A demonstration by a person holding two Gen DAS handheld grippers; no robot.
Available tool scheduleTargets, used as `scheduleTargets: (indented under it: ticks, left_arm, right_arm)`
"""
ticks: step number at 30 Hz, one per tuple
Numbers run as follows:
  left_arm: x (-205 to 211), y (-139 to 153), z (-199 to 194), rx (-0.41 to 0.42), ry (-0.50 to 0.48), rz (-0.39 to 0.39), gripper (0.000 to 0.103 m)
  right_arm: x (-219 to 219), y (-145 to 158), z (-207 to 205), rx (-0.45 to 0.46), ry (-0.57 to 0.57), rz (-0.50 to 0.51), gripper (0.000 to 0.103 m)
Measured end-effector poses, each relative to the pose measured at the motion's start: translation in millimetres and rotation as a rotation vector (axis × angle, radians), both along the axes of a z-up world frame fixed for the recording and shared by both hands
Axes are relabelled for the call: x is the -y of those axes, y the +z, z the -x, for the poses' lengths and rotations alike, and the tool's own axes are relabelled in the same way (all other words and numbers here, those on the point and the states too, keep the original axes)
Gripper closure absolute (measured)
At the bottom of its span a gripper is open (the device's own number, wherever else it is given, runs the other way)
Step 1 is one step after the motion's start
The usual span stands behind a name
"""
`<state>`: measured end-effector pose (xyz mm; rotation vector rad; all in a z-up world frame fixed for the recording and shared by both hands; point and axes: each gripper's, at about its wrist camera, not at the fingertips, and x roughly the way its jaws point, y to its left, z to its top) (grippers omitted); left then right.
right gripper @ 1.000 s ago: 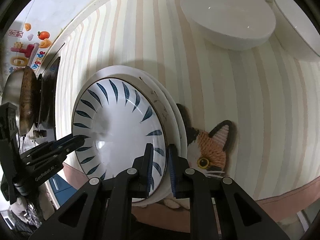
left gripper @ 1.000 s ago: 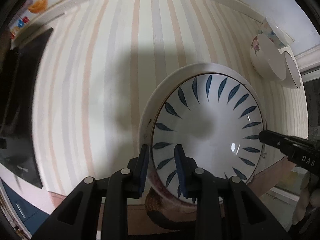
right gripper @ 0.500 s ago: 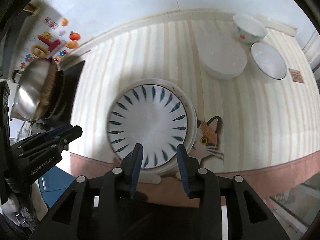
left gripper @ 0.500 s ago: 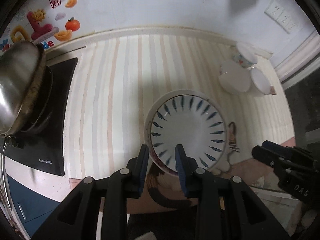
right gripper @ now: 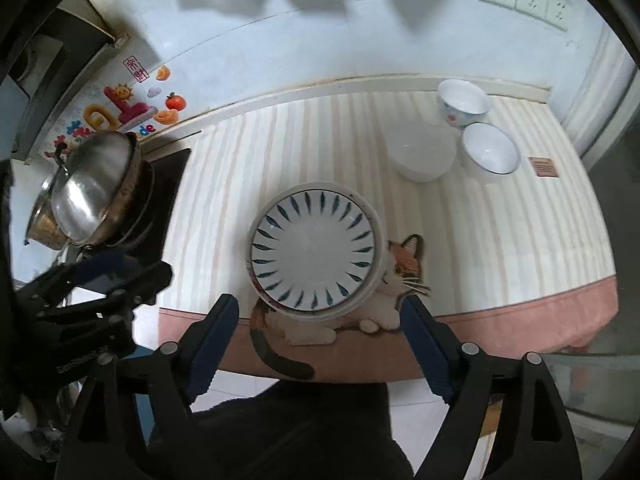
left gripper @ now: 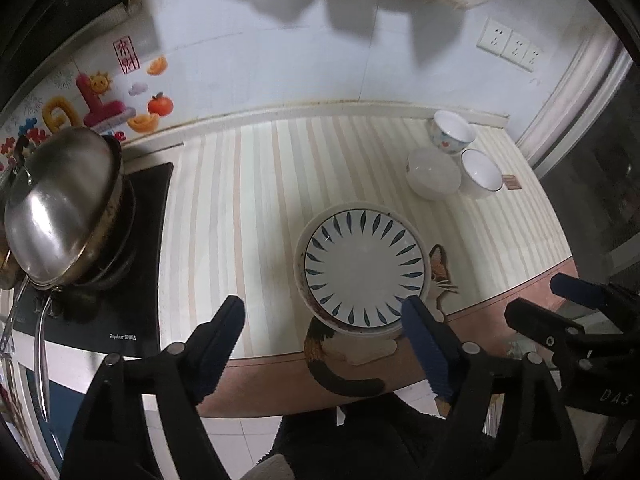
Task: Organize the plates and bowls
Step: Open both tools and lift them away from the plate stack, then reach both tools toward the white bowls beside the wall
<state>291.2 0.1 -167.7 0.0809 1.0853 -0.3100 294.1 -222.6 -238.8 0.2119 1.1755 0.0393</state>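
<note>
Left gripper [left gripper: 322, 344]: jaws spread wide, empty, raised clear of the counter.
Right gripper [right gripper: 320, 340]: likewise wide apart, holding nothing.
Plate stack [right gripper: 314, 250]: blue-leaf plate on top, near the counter's front edge, partly over the cat mat [right gripper: 404, 272].
Bowls [right gripper: 456, 136]: three loose at the far right, unstacked.
Risk, stack: close to the edge; likely to slide off if nudged.
Risk, bowls: smooth glazed rims; probable slip or knock against a neighbour under a shallow pinch.

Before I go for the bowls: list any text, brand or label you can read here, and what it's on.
"DAS": right gripper body, seen from the left wrist.
"水财": red wall sticker, roughly legible.
Cooktop white brand print: too small.
Left gripper lettering: blurred.
</note>
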Motion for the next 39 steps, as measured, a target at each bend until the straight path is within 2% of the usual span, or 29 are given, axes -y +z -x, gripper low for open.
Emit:
scheduleTargets:
  ticks: [8, 15, 18, 20, 25, 26, 28, 29, 30, 33, 35, 36, 39]
  left_arm:
    - [8.0, 9.8, 8.1, 0.013, -0.001, 0.022, 0.015]
    - [39.0, 4.8, -17.8, 0.025, 0.053, 0.023, 0.015]
    - [61.2, -2.5, -45.1, 0.046, 0.104, 0.018, 0.015]
    - [77.1, -11.6, -69.8, 0.028, 0.125, 0.028, 0.015]
    - [120.3, -43.1, -136.9, -0.013, 0.15, 0.026, 0.015]
    - [131.3, -53.1, -152.9, -0.036, 0.138, 0.028, 0.019]
    - [147.6, -72.0, -179.1, -0.09, 0.13, 0.025, 0.033]
    - [155.3, -83.2, -193.1, -0.126, 0.127, 0.035, 0.042]
    - [161.7, -92.6, -204.4, -0.15, 0.126, 0.038, 0.048]
    - [179.6, -123.5, -236.6, -0.224, 0.124, 0.043, 0.054]
    - [188.9, -139.5, -250.5, -0.272, 0.112, 0.054, 0.055]
    - [195.0, -147.1, -256.5, -0.293, 0.097, 0.055, 0.055]
    - [211.8, -167.7, -270.6, -0.349, 0.047, 0.049, 0.061]
  right_arm:
    - [2.9, 16.0, 18.0, 0.024, -0.025, -0.022, 0.013]
    - [33.9, 10.1, -2.3, 0.032, 0.005, -0.09, 0.012]
    - [65.0, 0.1, -26.4, 0.025, 0.0, -0.143, 0.012]
    - [92.0, -8.2, -48.1, 0.036, -0.013, -0.178, 0.012]
    - [158.9, -48.1, -108.1, 0.012, -0.077, -0.182, 0.012]
    - [174.0, -61.4, -122.8, 0.003, -0.088, -0.205, 0.012]
    - [195.7, -84.6, -146.2, -0.032, -0.115, -0.232, 0.013]
    - [207.9, -100.6, -160.4, -0.051, -0.131, -0.26, 0.015]
    - [216.0, -112.8, -170.3, -0.069, -0.147, -0.276, 0.021]
    - [233.1, -149.5, -197.9, -0.125, -0.174, -0.336, 0.037]
    - [235.6, -169.3, -214.0, -0.15, -0.18, -0.33, 0.041]
    - [236.3, -177.0, -219.2, -0.162, -0.181, -0.331, 0.048]
    - [235.1, -200.6, -232.1, -0.211, -0.188, -0.325, 0.06]
